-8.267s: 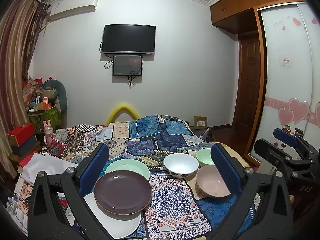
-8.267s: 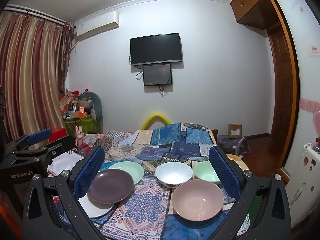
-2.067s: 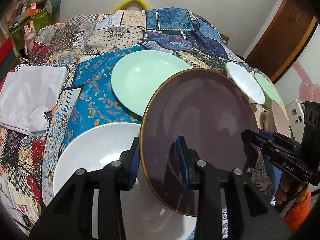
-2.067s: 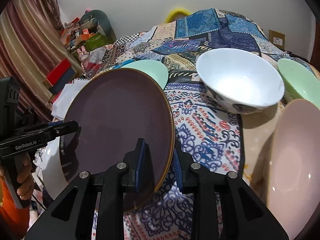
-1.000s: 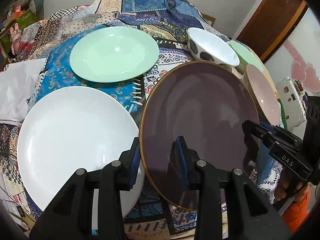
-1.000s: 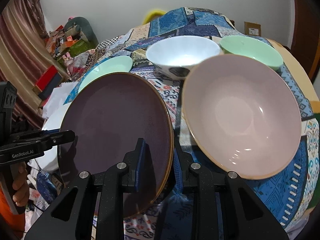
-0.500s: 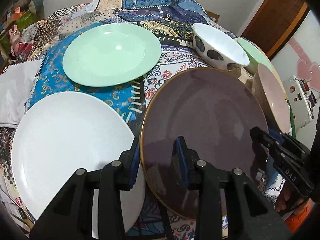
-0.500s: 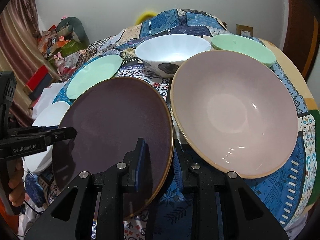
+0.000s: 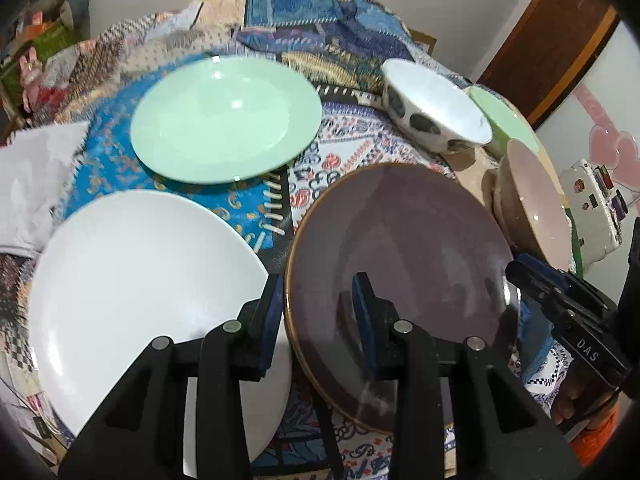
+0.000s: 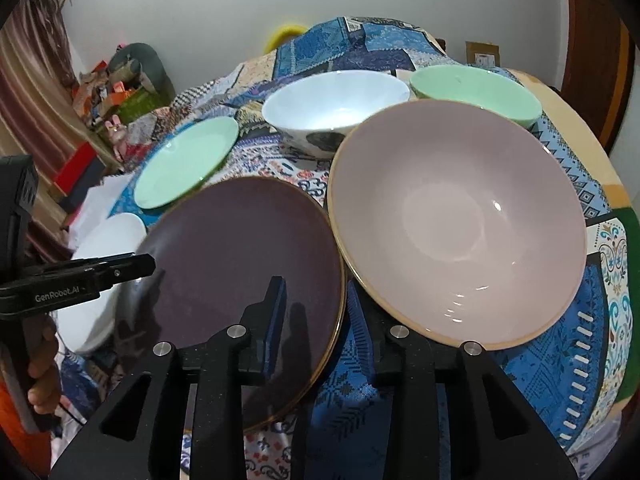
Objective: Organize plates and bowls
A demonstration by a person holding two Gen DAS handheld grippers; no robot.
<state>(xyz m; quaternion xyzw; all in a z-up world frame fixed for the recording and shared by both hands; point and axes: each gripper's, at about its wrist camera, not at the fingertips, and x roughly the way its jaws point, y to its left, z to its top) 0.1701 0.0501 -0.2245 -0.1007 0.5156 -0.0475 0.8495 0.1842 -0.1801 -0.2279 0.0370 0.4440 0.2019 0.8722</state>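
Now 2 grippers clamp 1 purple plate (image 9: 400,240).
Left gripper (image 9: 316,312) and right gripper (image 10: 314,312) closed on opposite rims; pink bowl (image 10: 456,220) right of right gripper.

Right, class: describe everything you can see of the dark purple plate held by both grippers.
The dark purple plate is round, shallow and glossy, apparently glazed ceramic, with a thin golden-brown rim. The left gripper and the right gripper each clamp its near edge, on opposite sides. It sits slightly tilted above the patterned cloth, between the white plate and the pink bowl.
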